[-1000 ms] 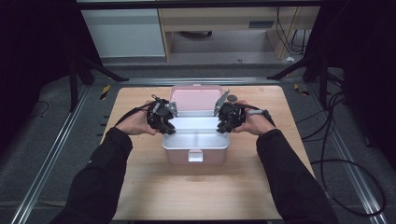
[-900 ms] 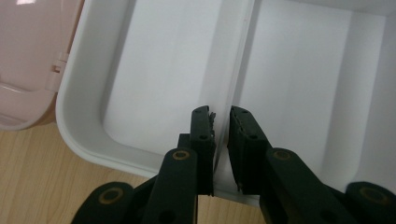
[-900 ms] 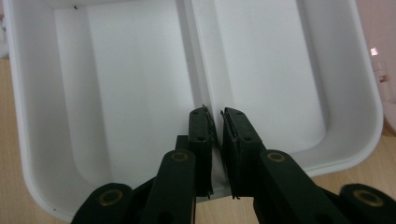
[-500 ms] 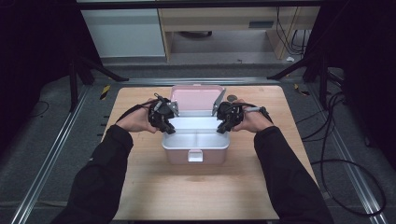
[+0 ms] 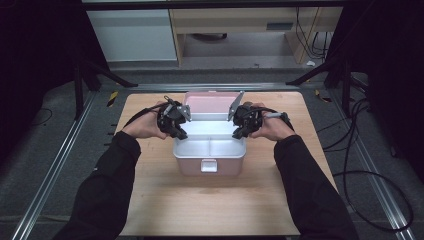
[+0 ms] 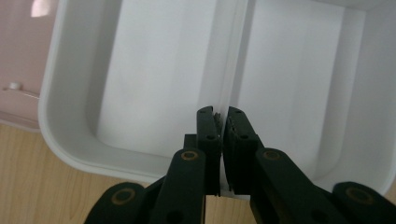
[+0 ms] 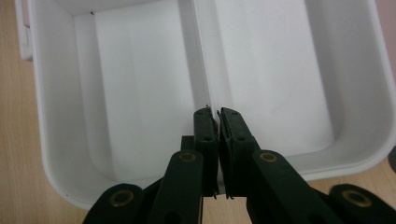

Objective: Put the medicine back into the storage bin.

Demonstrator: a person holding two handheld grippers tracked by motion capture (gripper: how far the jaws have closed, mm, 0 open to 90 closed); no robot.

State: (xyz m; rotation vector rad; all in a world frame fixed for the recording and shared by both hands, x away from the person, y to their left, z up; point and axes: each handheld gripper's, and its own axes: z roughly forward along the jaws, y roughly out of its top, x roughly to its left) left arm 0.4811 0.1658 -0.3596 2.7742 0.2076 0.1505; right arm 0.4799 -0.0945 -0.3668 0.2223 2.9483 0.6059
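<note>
A pink lunch box (image 5: 210,166) stands mid-table with its pink lid (image 5: 210,102) tipped open toward the far side. Inside sits a white two-compartment tray (image 5: 210,145) (image 6: 154,70) (image 7: 140,84). My left gripper (image 5: 181,134) (image 6: 220,116) is at the tray's left end, its jaws pinched together over the end wall where the middle divider (image 6: 236,56) meets it. My right gripper (image 5: 237,134) (image 7: 216,116) grips the right end wall the same way, at the divider (image 7: 198,51). Both compartments look empty.
The wooden table (image 5: 210,210) has bare surface in front of the box and at both sides. Metal rails (image 5: 60,165) run along the table's left and right. Cables (image 5: 360,150) lie on the floor to the right.
Both grippers have crept slightly toward the far side while staying at the tray's ends. The box has not visibly moved.
</note>
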